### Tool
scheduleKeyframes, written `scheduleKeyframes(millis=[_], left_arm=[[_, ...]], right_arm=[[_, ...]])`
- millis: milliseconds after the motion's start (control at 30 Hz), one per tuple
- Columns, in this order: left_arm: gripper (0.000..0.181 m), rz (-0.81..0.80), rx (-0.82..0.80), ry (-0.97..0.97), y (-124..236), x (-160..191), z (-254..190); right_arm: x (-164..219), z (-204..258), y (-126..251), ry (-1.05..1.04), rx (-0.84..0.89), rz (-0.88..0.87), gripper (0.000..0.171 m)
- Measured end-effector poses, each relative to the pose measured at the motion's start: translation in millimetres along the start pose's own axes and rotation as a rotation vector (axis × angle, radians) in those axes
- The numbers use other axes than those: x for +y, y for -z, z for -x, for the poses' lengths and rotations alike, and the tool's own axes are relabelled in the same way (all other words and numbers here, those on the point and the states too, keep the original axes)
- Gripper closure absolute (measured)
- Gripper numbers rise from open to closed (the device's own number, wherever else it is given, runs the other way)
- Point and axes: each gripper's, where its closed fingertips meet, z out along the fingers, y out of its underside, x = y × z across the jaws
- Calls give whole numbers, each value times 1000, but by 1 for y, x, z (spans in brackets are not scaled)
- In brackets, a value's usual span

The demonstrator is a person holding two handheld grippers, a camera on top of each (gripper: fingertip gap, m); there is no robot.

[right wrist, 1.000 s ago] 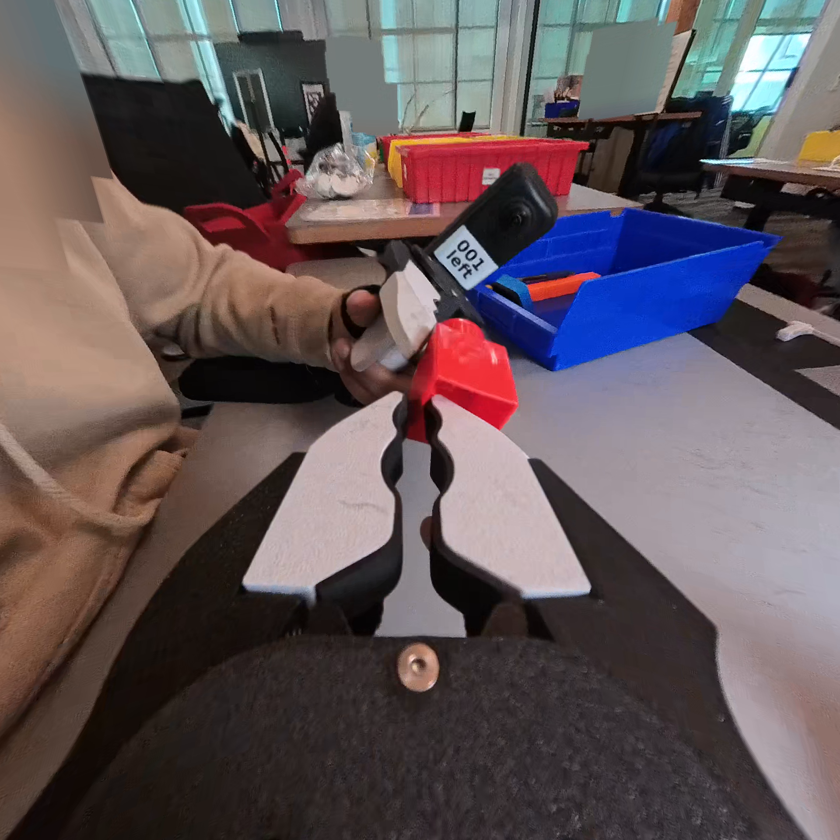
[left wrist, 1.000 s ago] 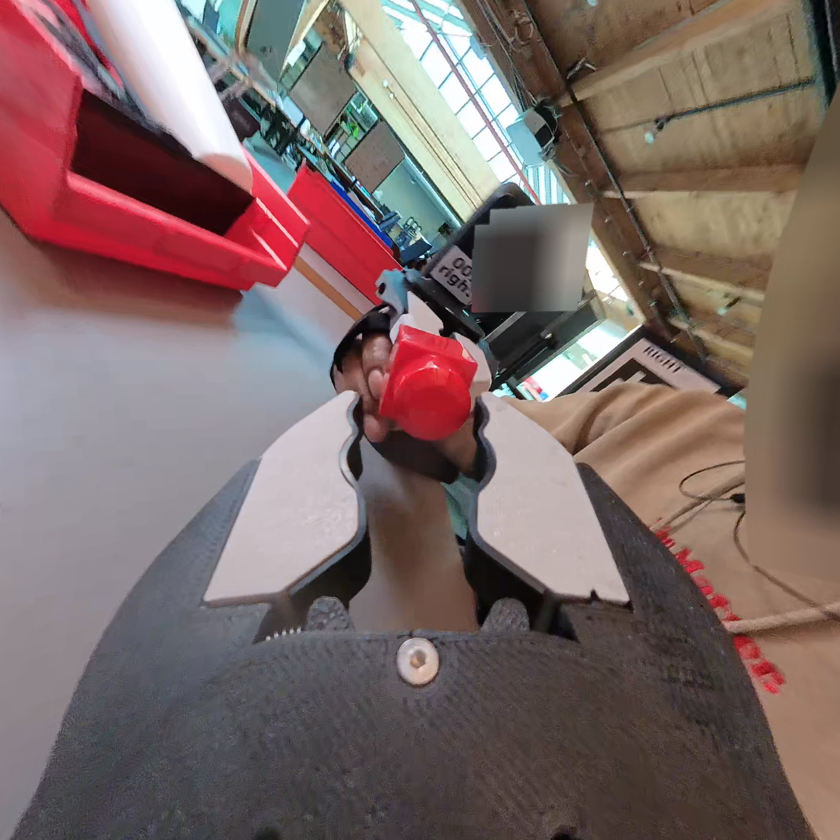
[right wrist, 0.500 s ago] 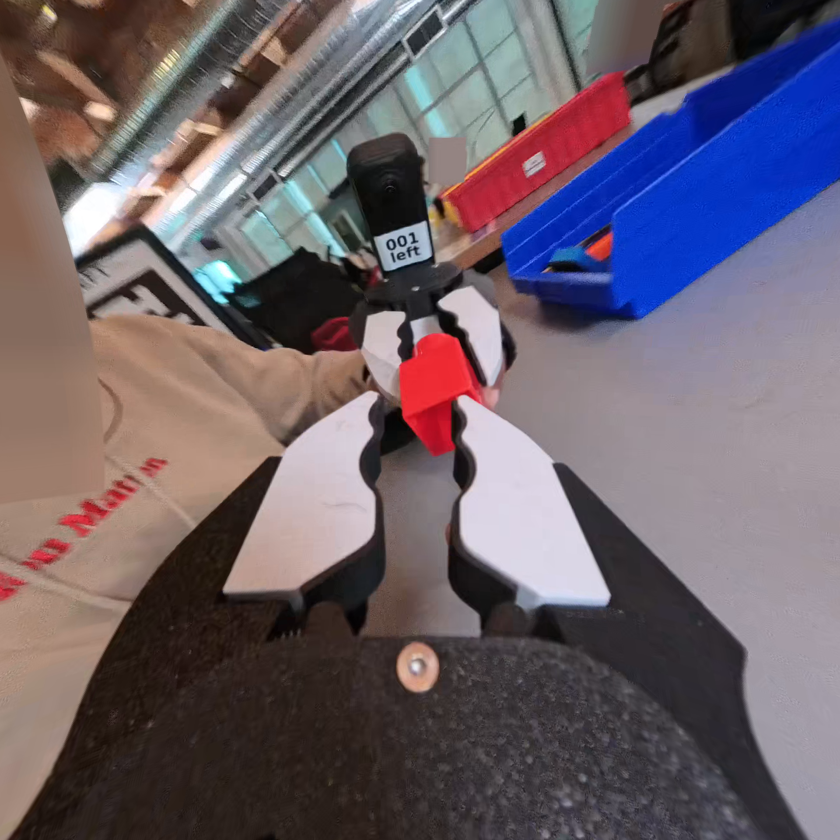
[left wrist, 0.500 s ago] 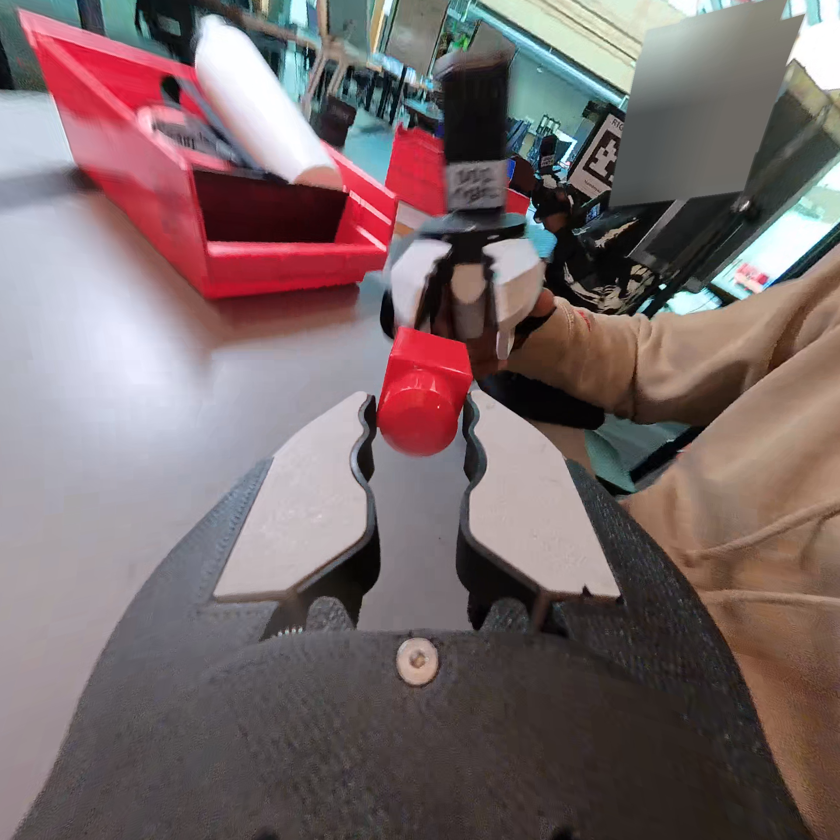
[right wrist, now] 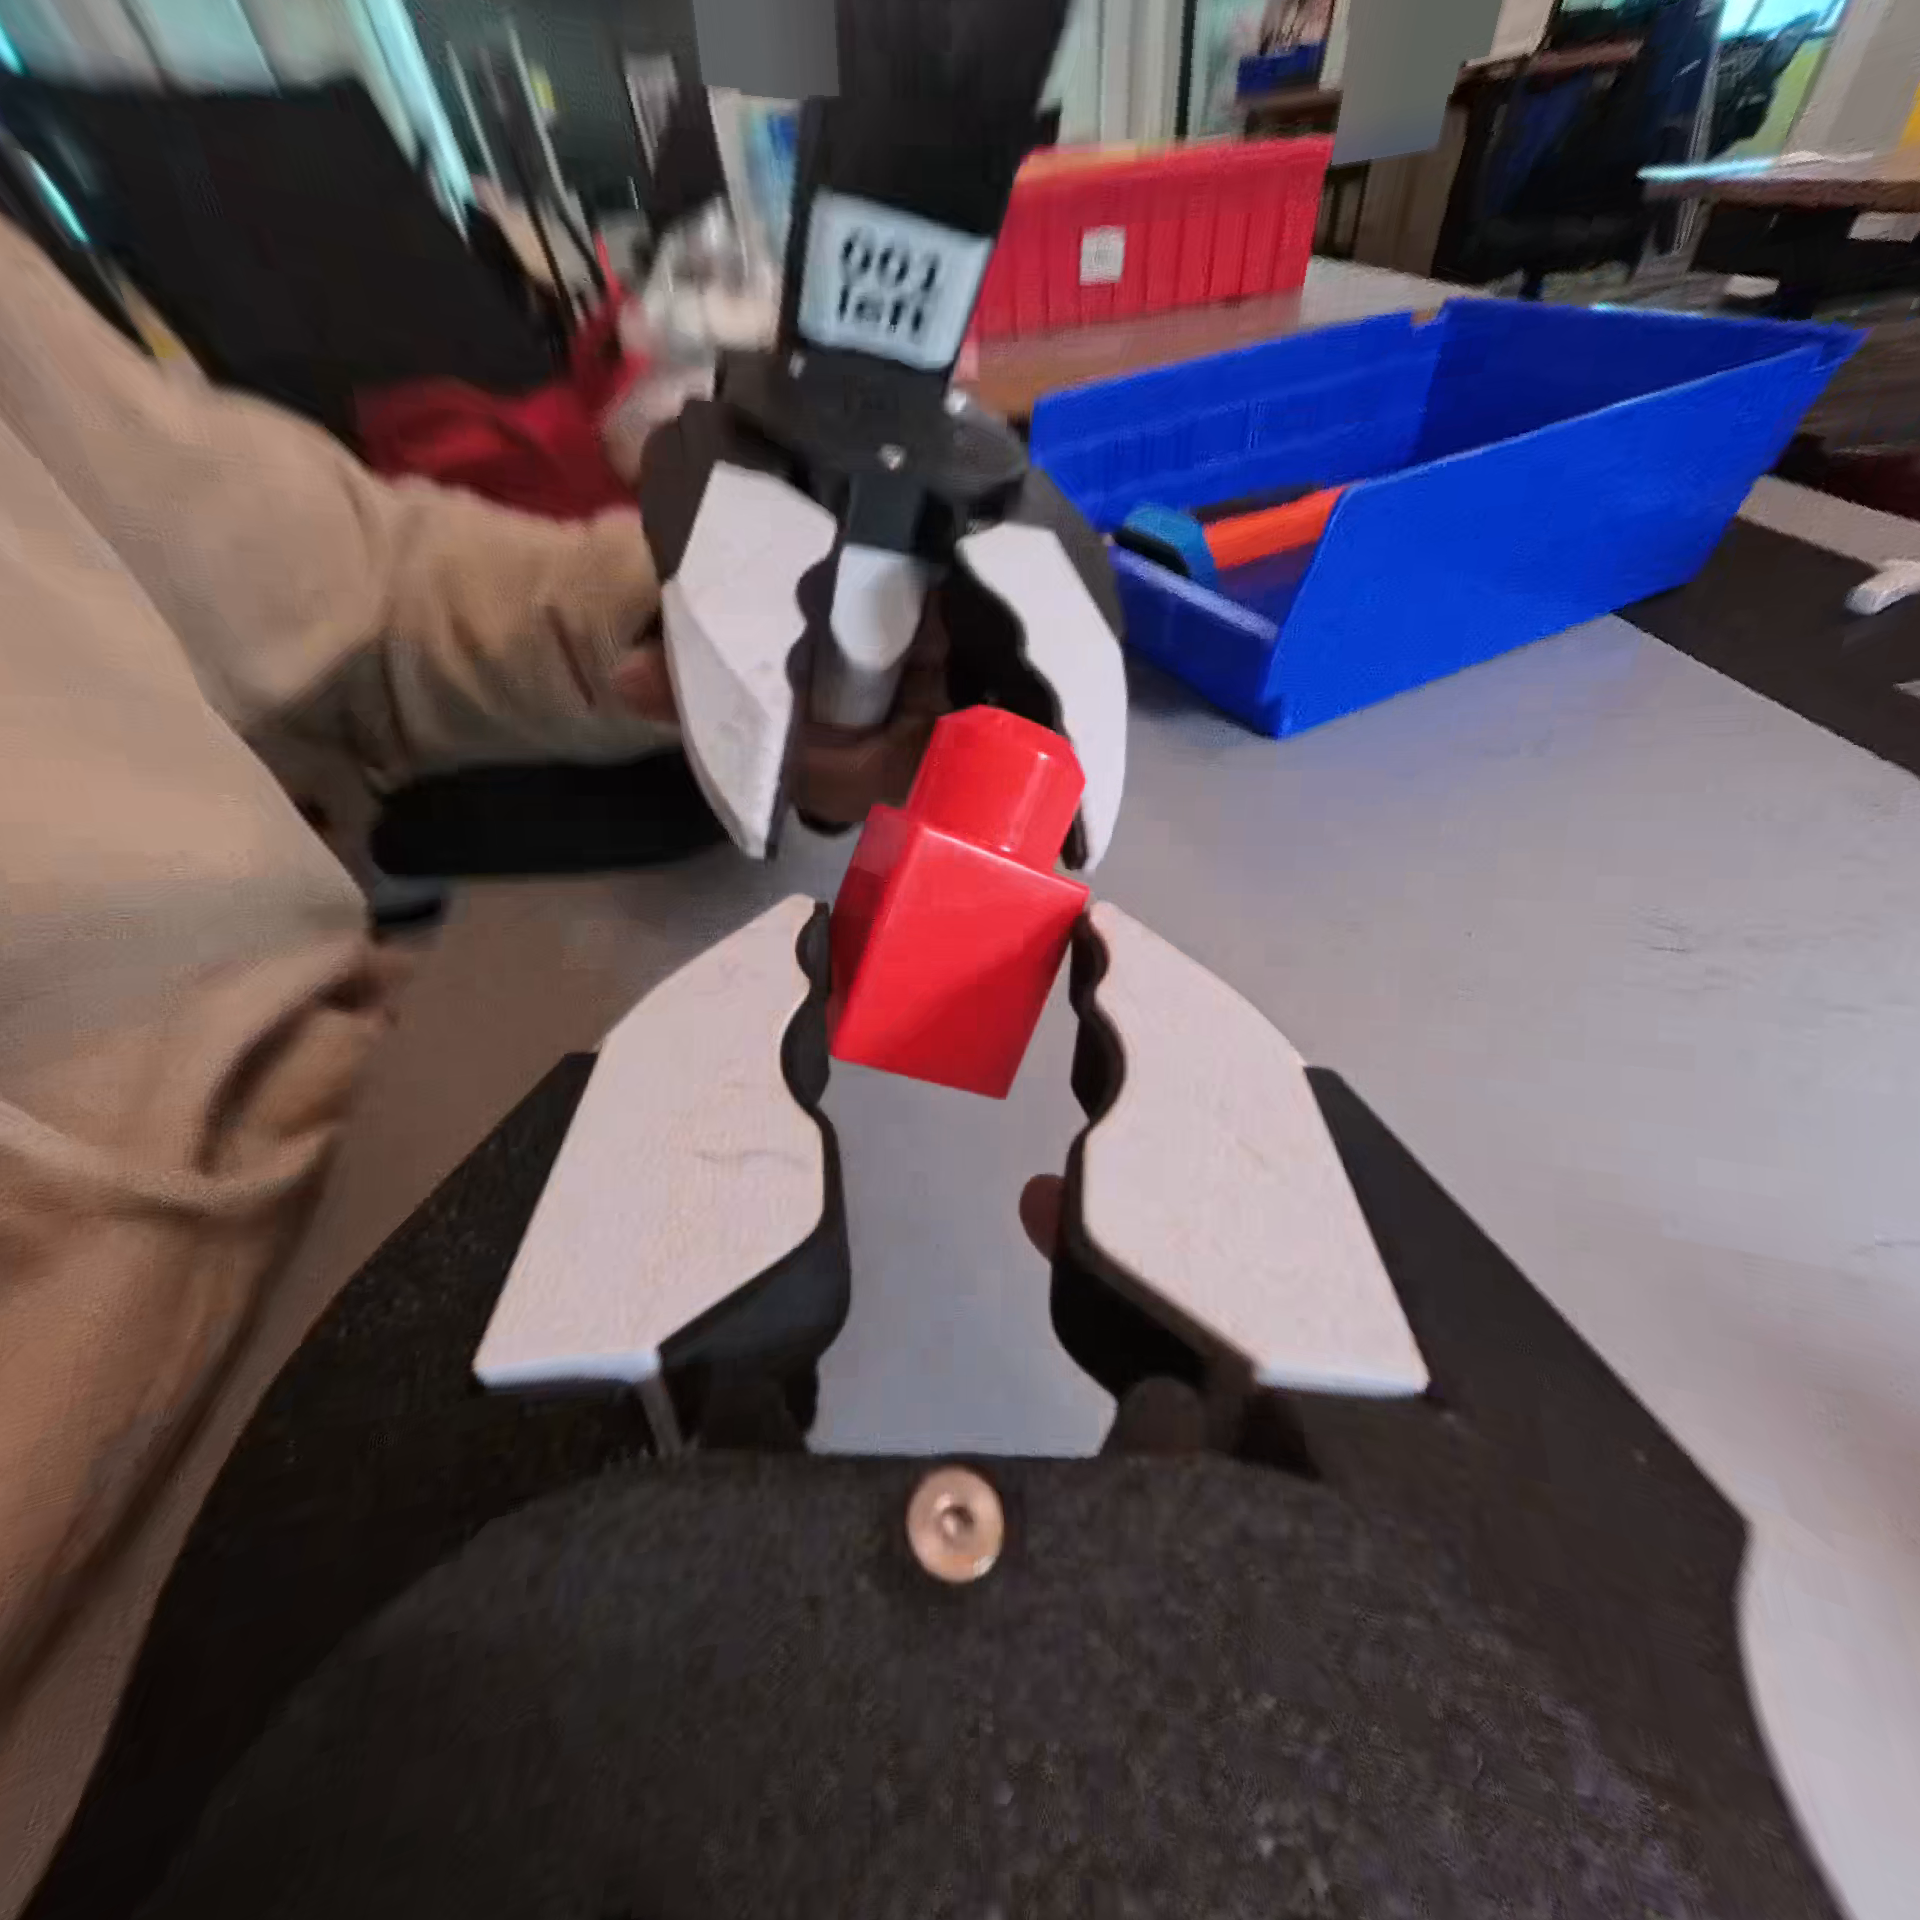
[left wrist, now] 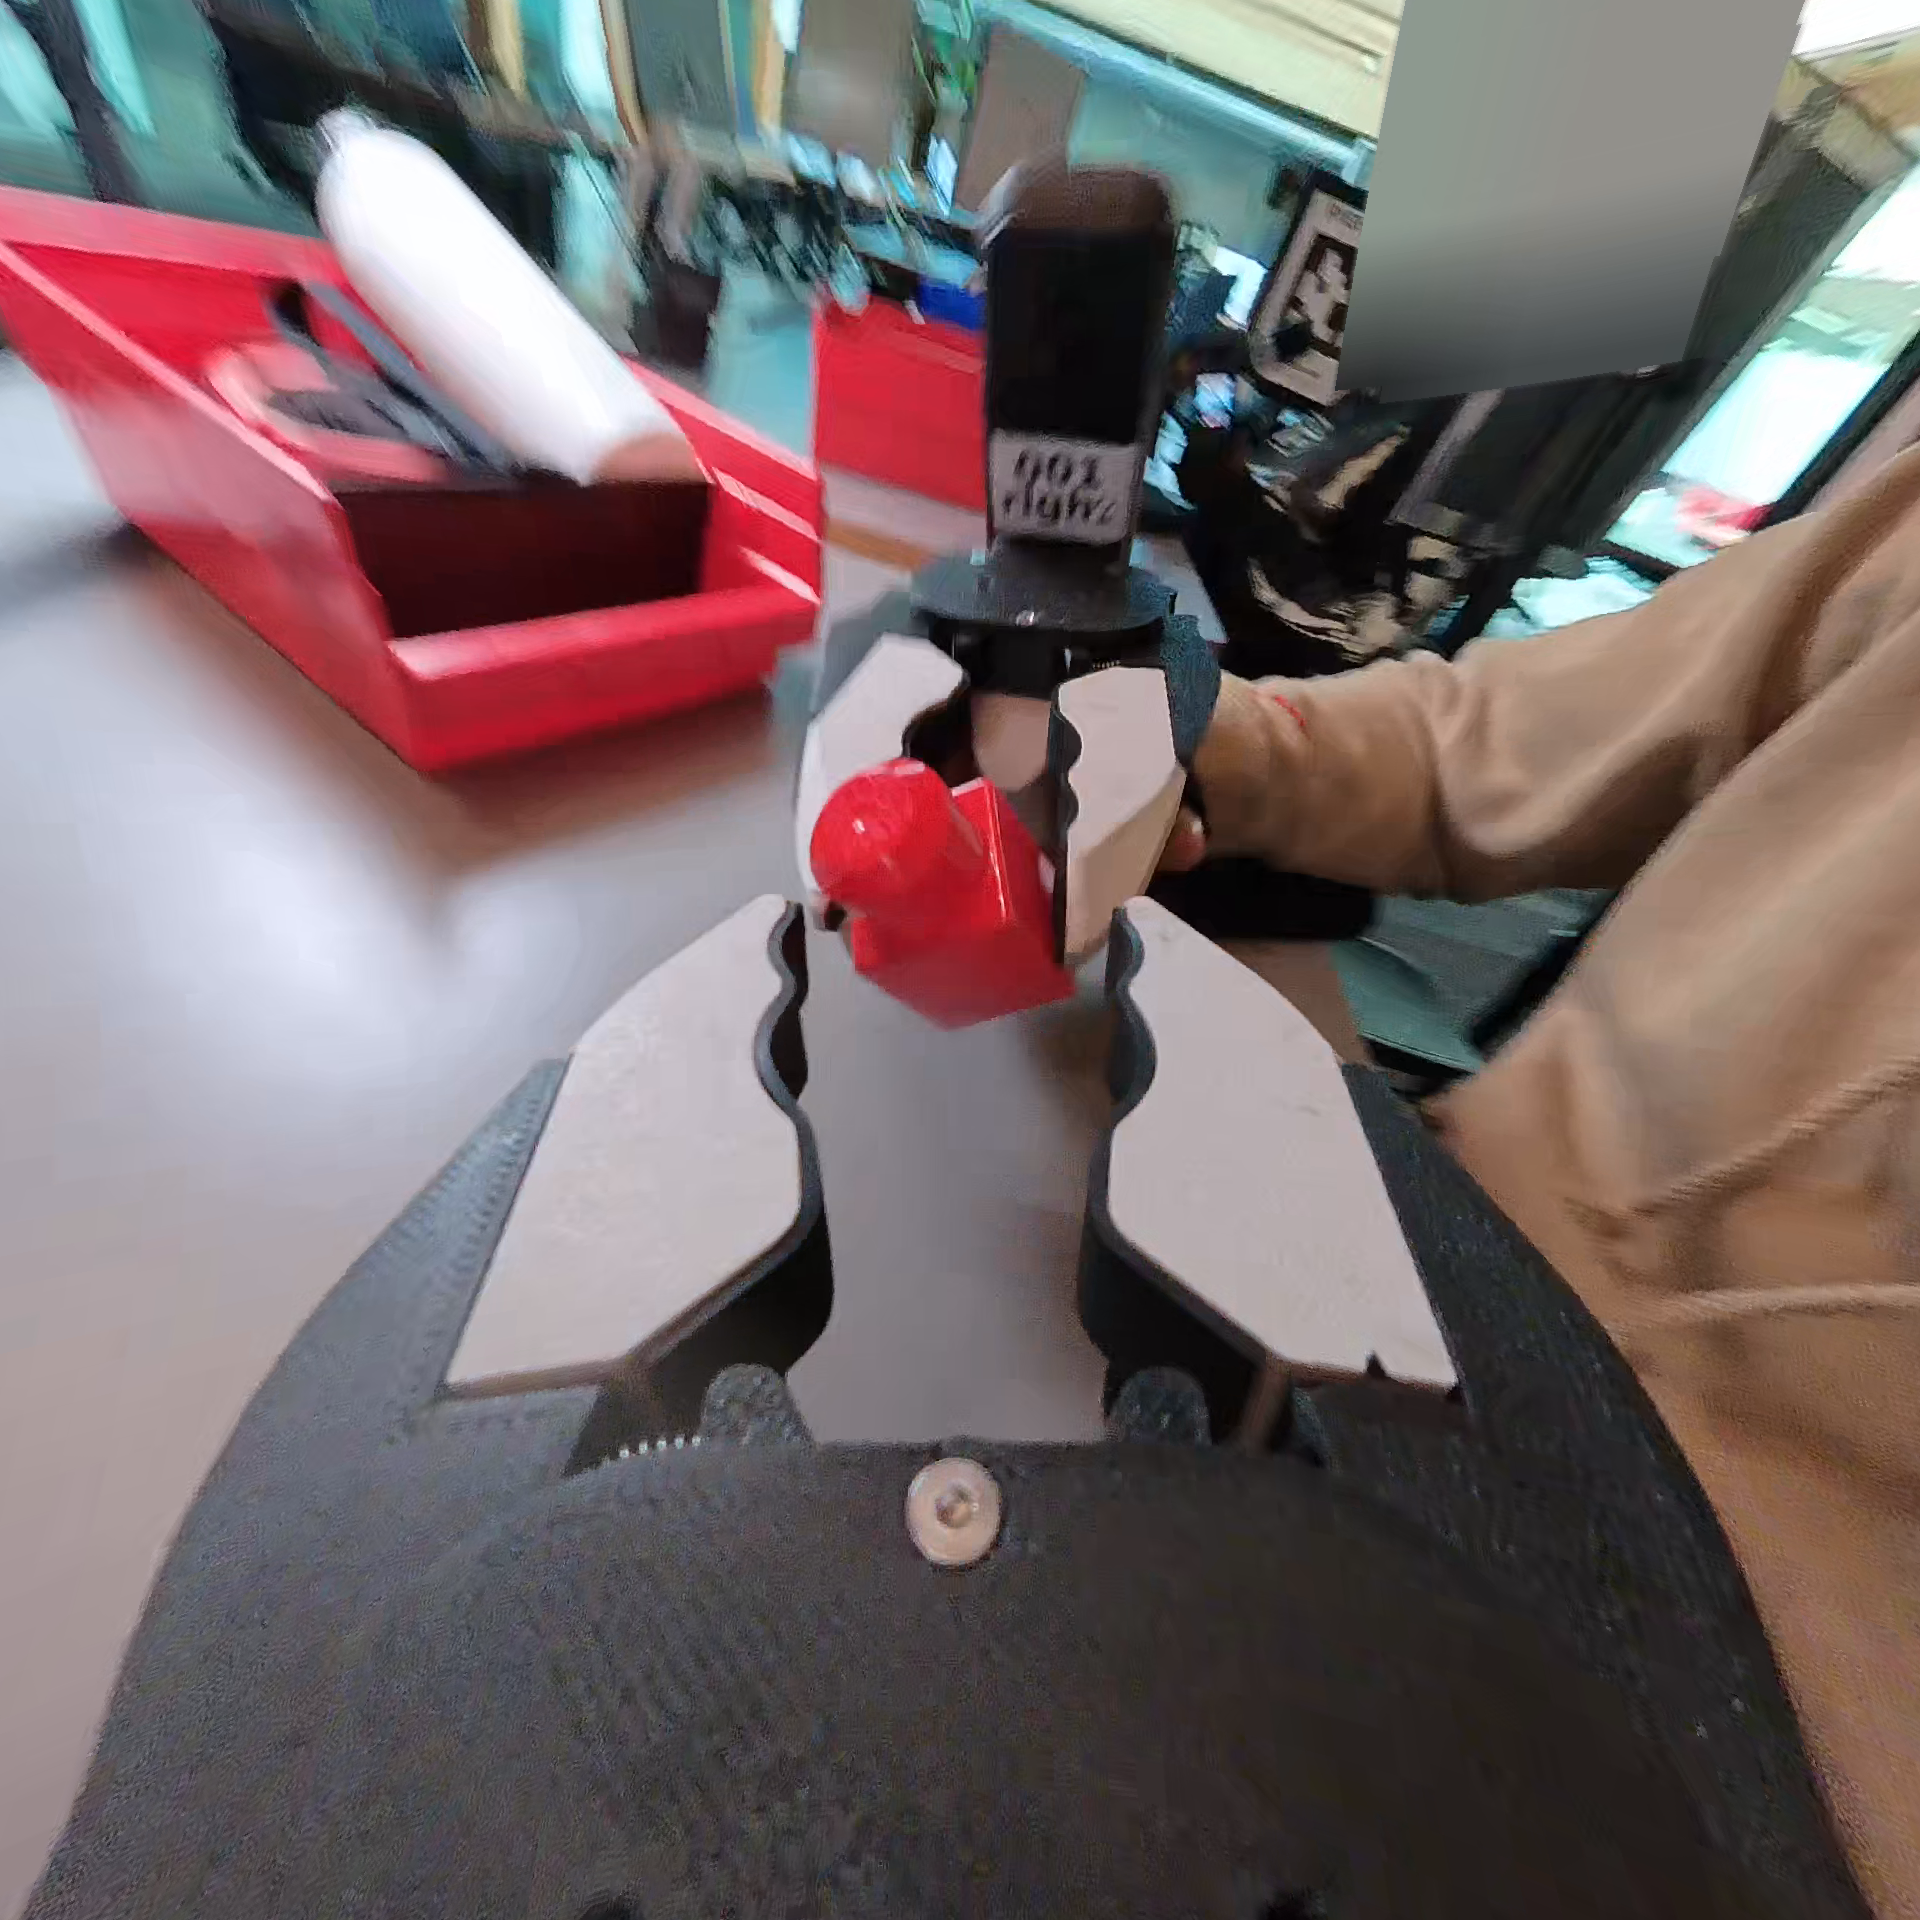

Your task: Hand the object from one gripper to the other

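A grey counter (right wrist: 1507, 935) in a glazed workshop carries a blue bin (right wrist: 1475, 540) at 2 o'clock in the right wrist view and a red bin (left wrist: 436, 582), holding a white roll (left wrist: 478, 322), at 10 o'clock in the left wrist view. The red block (right wrist: 951, 945), a cube with a round stud, is held above the counter between the two tools. The right gripper (right wrist: 948, 920) pinches the cube between its fingers, which press on its two flanks. The block's long axis runs forward from these fingers, stud end pointing toward 12 o'clock at the left gripper (left wrist: 954, 920). The left gripper's fingers are spread, flanking the stud; contact with it cannot be determined.
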Motion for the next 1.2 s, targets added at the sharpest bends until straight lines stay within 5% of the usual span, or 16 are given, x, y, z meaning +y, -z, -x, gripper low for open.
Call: scheduleKeyframes(millis=[233, 400, 533, 700, 867, 1033, 1133, 1200], left_arm=[[106, -46, -343, -551, 3, -18, 6], [112, 9, -313, -599, 0, -8, 3], [113, -6, -73, -278, -2, -2, -9], [112, 148, 368, 275, 2, 25, -34], [113, 370, 646, 364, 9, 61, -65], [113, 416, 666, 316, 5, 70, -76], [119, 168, 463, 319, 1, 30, -38], [123, -11, 280, 245, 10, 1, -4]], right_arm=[[-45, 1, 5, -748, -325, -397, 128], [-39, 11, -8, -869, -391, -375, 130], [-37, 6, 0, -660, -318, -245, 118], [-23, 5, 22, 149, -58, -41, 109], [20, 49, -1, 513, -120, 193, 105], [29, 77, -24, 655, -134, 212, 126], [4, 39, -4, 553, -8, 193, 126], [-29, -27, 33, 449, 254, 177, 127]])
